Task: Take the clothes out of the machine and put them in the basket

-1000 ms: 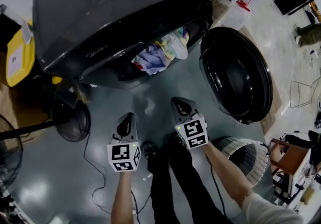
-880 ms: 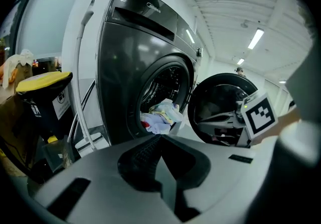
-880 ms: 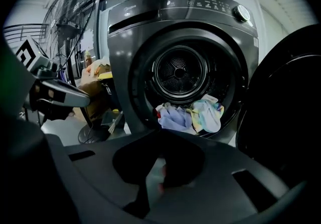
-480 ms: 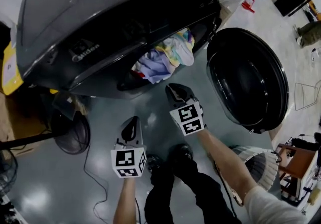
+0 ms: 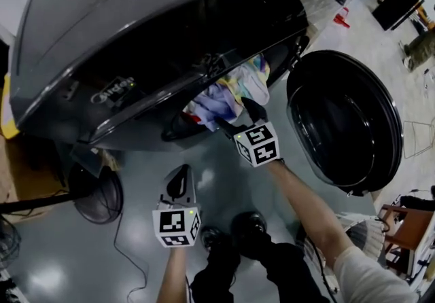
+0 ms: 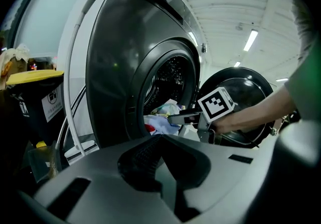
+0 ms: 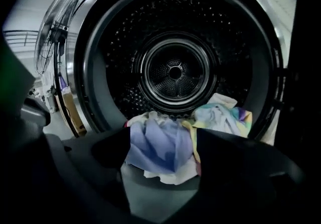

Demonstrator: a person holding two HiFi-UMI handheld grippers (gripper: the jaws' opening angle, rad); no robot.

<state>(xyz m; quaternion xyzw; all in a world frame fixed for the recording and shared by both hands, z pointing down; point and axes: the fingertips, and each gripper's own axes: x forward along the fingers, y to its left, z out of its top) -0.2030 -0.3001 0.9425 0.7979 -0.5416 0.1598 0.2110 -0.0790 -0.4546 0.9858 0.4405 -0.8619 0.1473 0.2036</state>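
**Head view:** A dark grey front-loading washing machine [image 5: 136, 37] fills the upper part of the frame. Its round black door [image 5: 343, 121] is swung open to the right. A heap of pale blue, white and pastel-coloured clothes [image 5: 228, 91] lies at the drum mouth. The right tool [image 5: 234, 117] is held out to this heap with its tips at the heap's near edge. The left tool [image 5: 178, 176] hangs lower over the glossy grey floor, well apart from the machine. A white slatted basket [image 5: 363, 234] shows partly behind the right forearm, near the door. A black floor fan [image 5: 95, 193] stands at the left.

**Left gripper view:** The left tool [image 6: 158, 162] has its ribbed pads pressed together with nothing between them. Beyond it, the right tool [image 6: 175, 116] points into the machine's opening at the clothes [image 6: 160, 120]. A bin with a yellow lid [image 6: 35, 92] stands at the far left.

**Right gripper view:** The right tool [image 7: 163, 140] is spread wide and grips nothing. Between its dark jaws lies a crumpled pale blue cloth [image 7: 160, 150] over a white one. I cannot tell whether the jaws touch it. A pastel multicoloured cloth [image 7: 223, 117] lies just beside it on the right. Both rest on the front lip of the perforated steel drum [image 7: 175, 72].
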